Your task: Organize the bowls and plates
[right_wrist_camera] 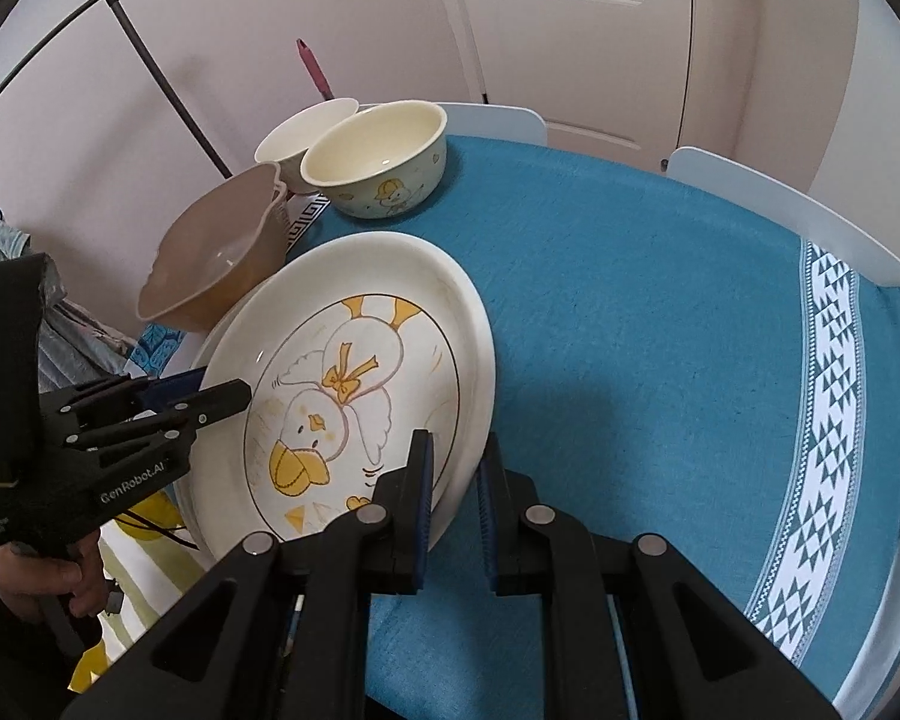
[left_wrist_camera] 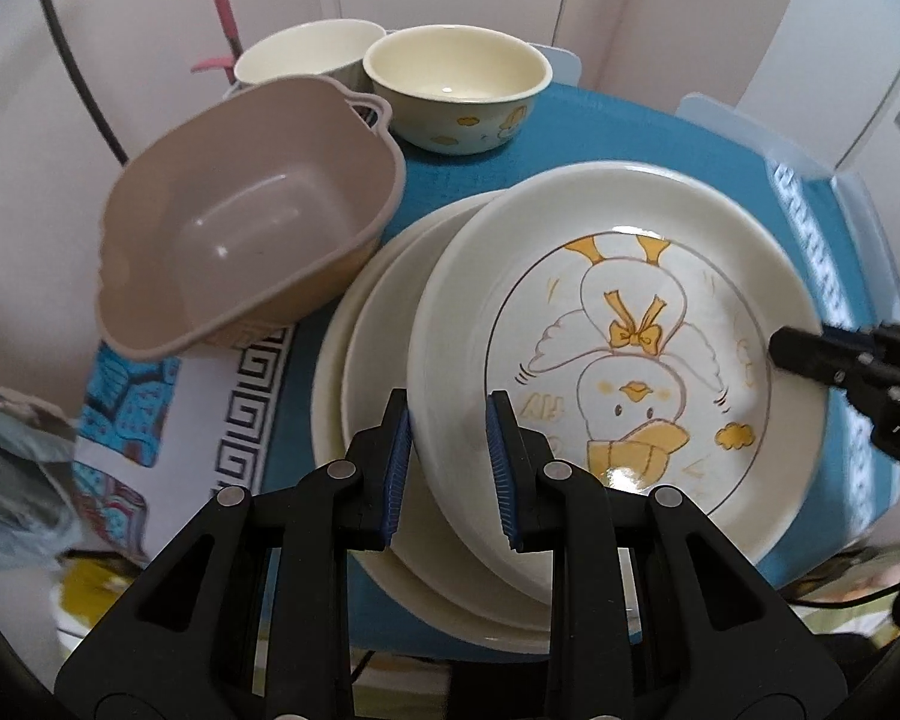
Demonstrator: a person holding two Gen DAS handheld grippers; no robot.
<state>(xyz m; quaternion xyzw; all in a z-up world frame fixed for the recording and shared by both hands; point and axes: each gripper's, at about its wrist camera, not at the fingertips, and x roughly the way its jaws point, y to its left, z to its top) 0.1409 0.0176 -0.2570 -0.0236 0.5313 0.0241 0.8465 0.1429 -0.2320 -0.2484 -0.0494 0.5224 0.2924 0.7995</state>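
A white plate with a yellow duck drawing [left_wrist_camera: 618, 348] is tilted above a stack of plain white plates [left_wrist_camera: 366, 372]. My left gripper [left_wrist_camera: 450, 456] is shut on its left rim. My right gripper [right_wrist_camera: 456, 474] is shut on its opposite rim; it also shows in the left wrist view [left_wrist_camera: 810, 354]. The duck plate also shows in the right wrist view [right_wrist_camera: 342, 384]. A tan plastic basin [left_wrist_camera: 240, 222] leans at the stack's left. Two cream bowls stand behind: a duck-printed one [left_wrist_camera: 456, 84] and a plain one [left_wrist_camera: 300, 54].
The round table carries a blue cloth [right_wrist_camera: 630, 276] with a white patterned band [right_wrist_camera: 828, 420]. White chair backs [right_wrist_camera: 780, 210] stand at its far edge. A pink-handled tool [right_wrist_camera: 315, 69] and a black rod [right_wrist_camera: 168, 84] lean by the wall.
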